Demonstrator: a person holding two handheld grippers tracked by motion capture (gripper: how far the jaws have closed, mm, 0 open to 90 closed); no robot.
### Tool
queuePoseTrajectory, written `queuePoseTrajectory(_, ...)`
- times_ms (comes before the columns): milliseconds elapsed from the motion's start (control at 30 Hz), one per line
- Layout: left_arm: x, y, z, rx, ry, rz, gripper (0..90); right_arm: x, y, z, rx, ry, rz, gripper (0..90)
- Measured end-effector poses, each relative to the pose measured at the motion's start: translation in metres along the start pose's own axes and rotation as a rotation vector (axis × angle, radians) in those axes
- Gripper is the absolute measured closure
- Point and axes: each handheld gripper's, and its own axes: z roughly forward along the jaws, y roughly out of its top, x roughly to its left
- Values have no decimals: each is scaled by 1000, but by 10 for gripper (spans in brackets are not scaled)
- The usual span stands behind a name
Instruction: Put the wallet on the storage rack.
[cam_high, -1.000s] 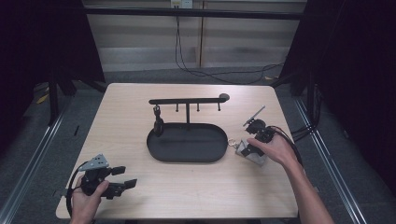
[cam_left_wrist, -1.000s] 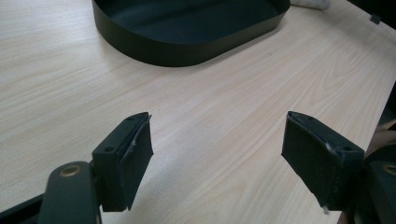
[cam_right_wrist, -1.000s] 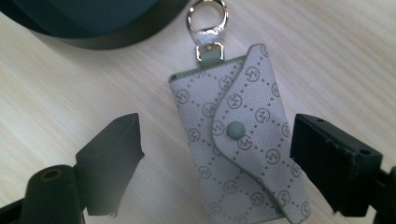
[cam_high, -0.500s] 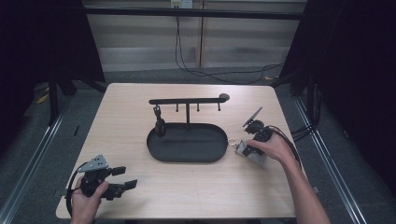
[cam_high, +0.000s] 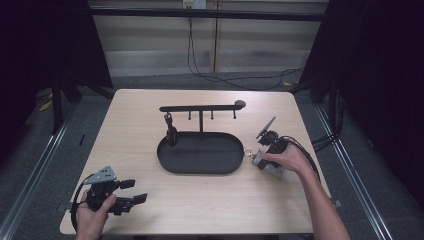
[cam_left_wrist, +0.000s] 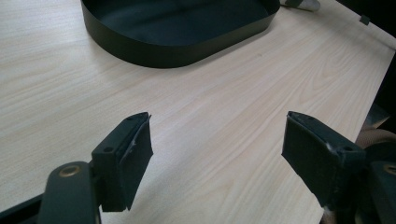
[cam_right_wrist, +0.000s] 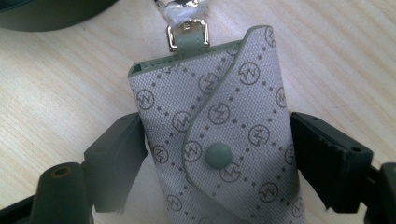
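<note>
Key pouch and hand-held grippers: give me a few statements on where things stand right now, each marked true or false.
1. The key pouch lies on the table between the right hand-held gripper jaws. True.
2. The pouch's snap flap is open. False: the flap is closed over the snap button.
3. The left hand-held gripper holds a key. False: its jaws stand open over bare wood.
4. The pouch lies inside the black tray. False: it lies on the table just right of the tray.
5. A rack with hooks rises from the tray's far side. True.
</note>
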Motion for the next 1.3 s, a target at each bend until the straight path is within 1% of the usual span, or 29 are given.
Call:
queuePoseTrajectory(200, -1, 0, 0, 0, 0, 1, 240, 1, 0, 2, 11, -10, -8, 206)
queuePoseTrajectory(300, 0, 0, 0, 1, 0, 1, 240, 2, 1, 3, 20, -27, -11, 212)
queuePoseTrajectory(333, 0, 0, 0, 1, 0, 1, 240, 3, 1, 3, 28, -37, -6, 215)
queuePoseTrajectory(367, 0, 0, 1, 2, -1, 0, 240, 3, 1, 3, 34, -37, -5, 217)
queuePoseTrajectory(533, 0, 0, 1, 3, 0, 0, 240, 4, 2, 2, 44, -42, 32, 254)
queuePoseTrajectory(600, 0, 0, 1, 4, 2, -8, 239, 3, 3, 1, 52, -35, 63, 271)
queuePoseTrajectory(700, 1, 0, 1, 6, 3, -7, 240, 0, 4, -1, 64, -14, 85, 291)
queuePoseTrajectory(767, 1, 0, 0, 3, 3, -9, 240, 0, 4, -2, 64, -11, 98, 295)
queuePoseTrajectory(900, 1, 0, 1, 2, 3, -9, 240, -1, 3, -6, 53, 15, 114, 299)
queuePoseTrajectory(1000, 1, 0, 0, 1, 0, -7, 240, -1, 3, -9, 42, 12, 119, 299)
queuePoseTrajectory(1133, 2, 0, 0, -2, -2, -13, 237, -2, 3, -15, 34, 15, 122, 301)
queuePoseTrajectory(1233, 2, 0, 0, -4, -1, -12, 236, 0, 5, -18, 25, 21, 128, 302)
queuePoseTrajectory(1267, 2, 0, 0, -5, -4, -15, 236, 0, 6, -20, 28, 22, 123, 302)
queuePoseTrajectory(1300, 2, 0, -1, -4, -5, -14, 236, 0, 6, -21, 15, 31, 123, 302)
